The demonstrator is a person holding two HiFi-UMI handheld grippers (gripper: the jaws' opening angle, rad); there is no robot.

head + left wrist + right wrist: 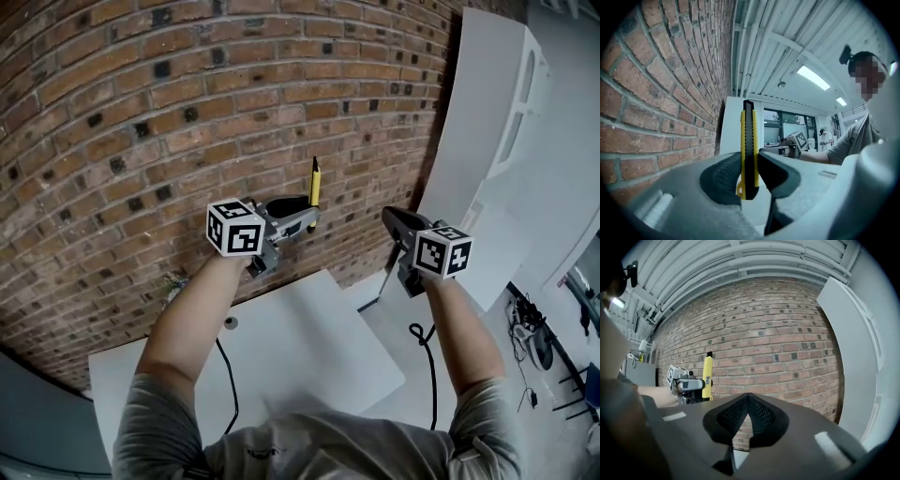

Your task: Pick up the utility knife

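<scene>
Left gripper (307,216) clamps the utility knife (315,183) upright before the brick wall (141,112); right gripper (391,216), facing that wall, is closed and empty.

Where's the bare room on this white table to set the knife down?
The widest bare patch is the middle of the white table, between the black cable beside the left arm and the looped cable by the right arm. It's crowded off the table's right edge, where cords lie tangled.

The brick wall (141,94) is rough and matt; the utility knife (749,150) looks like smooth plastic.
</scene>
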